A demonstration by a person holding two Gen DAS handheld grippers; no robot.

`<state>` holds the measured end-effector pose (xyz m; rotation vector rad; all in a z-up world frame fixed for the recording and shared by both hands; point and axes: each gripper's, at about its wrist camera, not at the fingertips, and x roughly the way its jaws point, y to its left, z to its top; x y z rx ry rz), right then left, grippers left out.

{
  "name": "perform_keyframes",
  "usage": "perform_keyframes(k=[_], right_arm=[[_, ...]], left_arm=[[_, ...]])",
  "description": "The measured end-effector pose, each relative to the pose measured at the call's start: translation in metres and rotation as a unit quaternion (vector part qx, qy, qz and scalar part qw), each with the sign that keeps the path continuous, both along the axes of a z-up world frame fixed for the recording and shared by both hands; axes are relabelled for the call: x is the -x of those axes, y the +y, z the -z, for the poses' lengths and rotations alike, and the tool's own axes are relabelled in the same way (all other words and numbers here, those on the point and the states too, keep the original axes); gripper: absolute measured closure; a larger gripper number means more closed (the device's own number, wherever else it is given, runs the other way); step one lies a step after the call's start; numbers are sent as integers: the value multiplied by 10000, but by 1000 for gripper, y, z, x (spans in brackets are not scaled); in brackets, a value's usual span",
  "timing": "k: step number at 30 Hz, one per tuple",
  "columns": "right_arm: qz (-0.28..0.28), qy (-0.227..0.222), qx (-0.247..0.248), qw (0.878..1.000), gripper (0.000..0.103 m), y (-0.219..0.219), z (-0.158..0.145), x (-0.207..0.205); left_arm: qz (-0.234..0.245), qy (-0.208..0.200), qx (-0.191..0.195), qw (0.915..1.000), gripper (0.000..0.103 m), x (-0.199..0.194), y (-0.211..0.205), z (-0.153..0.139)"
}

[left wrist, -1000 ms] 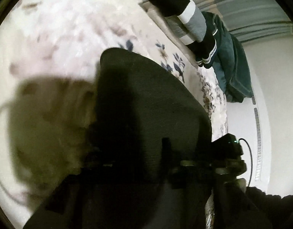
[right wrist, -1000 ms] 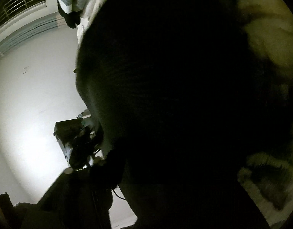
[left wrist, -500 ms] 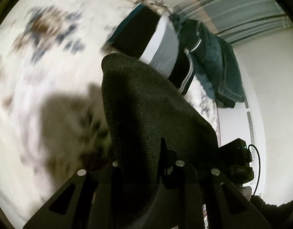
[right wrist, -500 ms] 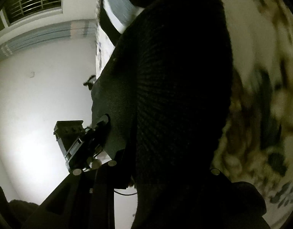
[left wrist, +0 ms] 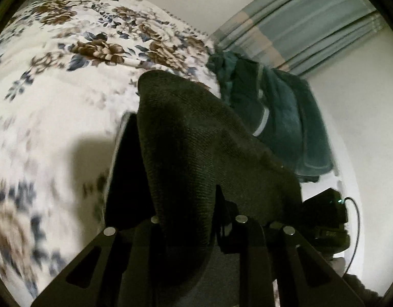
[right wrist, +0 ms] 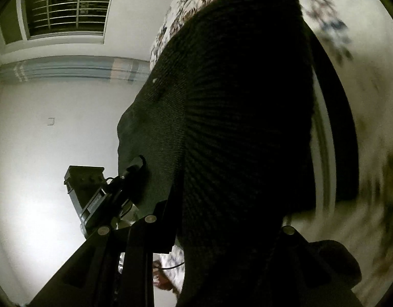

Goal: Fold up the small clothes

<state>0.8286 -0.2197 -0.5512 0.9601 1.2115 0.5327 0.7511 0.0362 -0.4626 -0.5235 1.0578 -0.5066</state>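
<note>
A dark knitted garment [left wrist: 196,148] is held up between both grippers above a floral bedspread [left wrist: 55,97]. My left gripper [left wrist: 196,217] is shut on one edge of it; the cloth drapes over the fingers and hides the tips. In the right wrist view the same dark garment [right wrist: 234,115] fills the middle, and my right gripper [right wrist: 216,230] is shut on it, its tips buried in cloth. The other gripper [right wrist: 104,194] shows at the garment's far edge.
A heap of dark teal clothes [left wrist: 280,117] lies at the bed's far edge. Grey-blue curtains [left wrist: 311,18] hang behind it. A white wall [right wrist: 42,128] and a barred window [right wrist: 68,5] show in the right wrist view.
Both grippers have carried the dark garment across the bed toward the teal clothes heap. The striped black, white and grey garment has slid out of the left view.
</note>
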Motion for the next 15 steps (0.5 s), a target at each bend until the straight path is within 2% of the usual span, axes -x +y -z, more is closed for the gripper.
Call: perform_keyframes(k=[3,7,8,9,10,11,13,15], right_arm=[[-21,176,179,9997,77,7,19,-45],[-129,372,303,9988,75,-5,29,-72],[-163,391,421,9982,70,-3,26,-75],[-180,399,605,9972,64,-1,23,-77],[-192,407,757,9961,61,-16,20,-65],[-180,413,921,9947,60,-21,17,-60],[-156,434,1388,9892,56,-27,14,-47],[-146,459,2033,9779,56,-21,4,-24]], left_arm=[[58,212,-397,9990,84,-33,-6,25],[50,647,-533,9965,67,-51,-1,50],[46,636,-545,9965,62,-49,-1,48],[23,601,-651,9961,57,-47,0,46],[-39,565,-902,9943,48,-44,0,43],[-94,534,-1061,9929,43,-41,0,40],[-239,431,-1219,9913,40,-34,3,35],[-457,362,-1346,9892,39,-21,7,30]])
